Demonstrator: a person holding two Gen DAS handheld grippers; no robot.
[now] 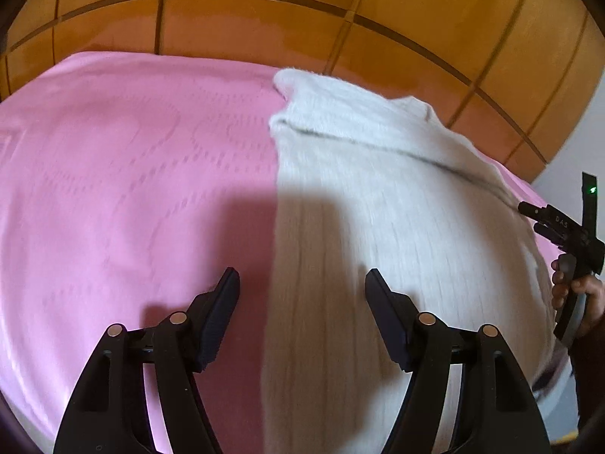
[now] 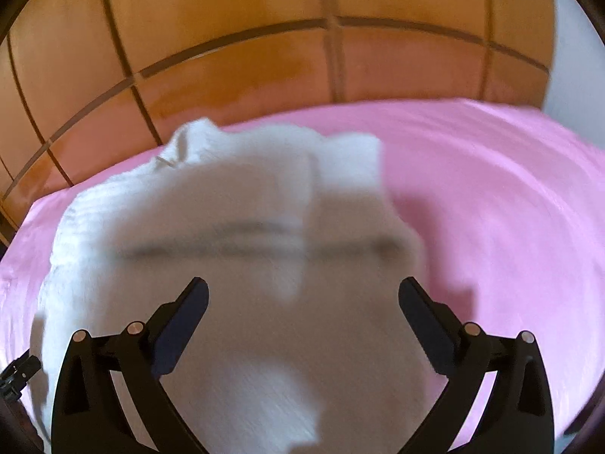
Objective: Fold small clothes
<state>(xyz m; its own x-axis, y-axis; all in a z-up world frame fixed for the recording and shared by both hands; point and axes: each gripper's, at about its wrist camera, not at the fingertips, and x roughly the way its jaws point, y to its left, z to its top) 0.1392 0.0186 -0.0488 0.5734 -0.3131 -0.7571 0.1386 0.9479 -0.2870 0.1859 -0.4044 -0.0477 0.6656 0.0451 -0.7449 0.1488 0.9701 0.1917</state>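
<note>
A white ribbed knit garment [image 1: 378, 208] lies on a pink bedspread [image 1: 132, 170], folded along its left edge, with a sleeve laid across its top. My left gripper [image 1: 302, 276] is open and empty, above the garment's left edge. My right gripper [image 2: 302, 287] is open and empty above the garment [image 2: 227, 246], which looks blurred here. The right gripper also shows in the left wrist view [image 1: 533, 217] at the garment's right side, held by a hand.
A wooden panelled headboard [image 1: 264, 19] stands behind the bed and also shows in the right wrist view [image 2: 264, 56]. The pink bedspread [image 2: 491, 189] spreads right of the garment. A pale wall [image 1: 574, 151] is at the far right.
</note>
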